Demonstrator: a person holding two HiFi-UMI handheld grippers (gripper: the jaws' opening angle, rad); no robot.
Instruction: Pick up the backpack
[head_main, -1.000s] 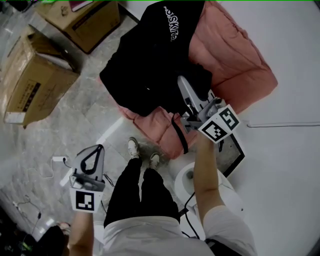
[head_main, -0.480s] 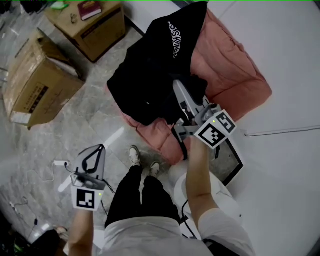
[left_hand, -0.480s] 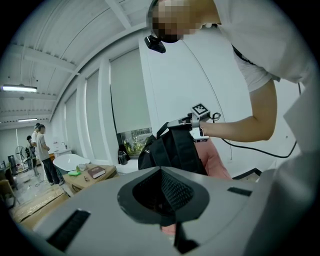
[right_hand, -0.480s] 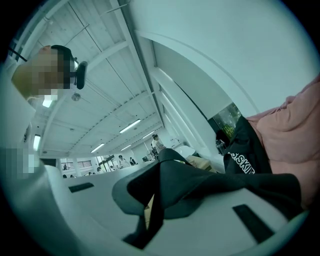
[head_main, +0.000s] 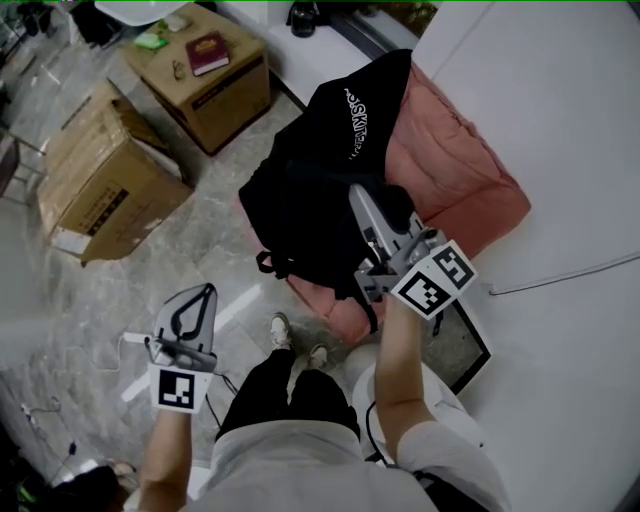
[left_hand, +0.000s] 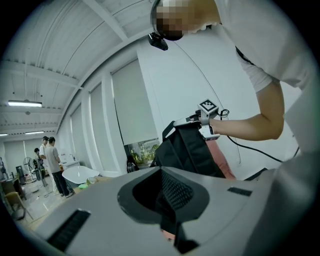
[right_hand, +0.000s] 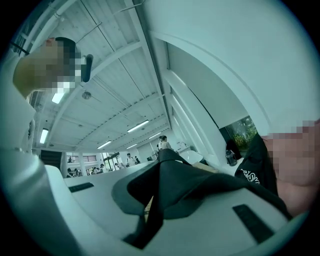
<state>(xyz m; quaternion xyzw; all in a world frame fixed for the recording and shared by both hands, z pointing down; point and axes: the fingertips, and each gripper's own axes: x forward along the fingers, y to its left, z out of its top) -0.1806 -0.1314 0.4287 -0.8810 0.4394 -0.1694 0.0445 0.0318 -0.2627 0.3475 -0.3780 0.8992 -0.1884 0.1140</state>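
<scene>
A pink cushion seat (head_main: 470, 170) is seen on the grey floor (head_main: 200, 250). The black backpack (head_main: 320, 190) is draped against the seat's left side, with its lower edge hanging over the floor. Two cardboard boxes (head_main: 110, 190) are set well apart from it, to the left. The right gripper's (head_main: 362, 200) fingers are clamped on a backpack strap (right_hand: 200, 185). The left gripper's (head_main: 203, 295) fingers are pressed together with nothing held, above the floor.
</scene>
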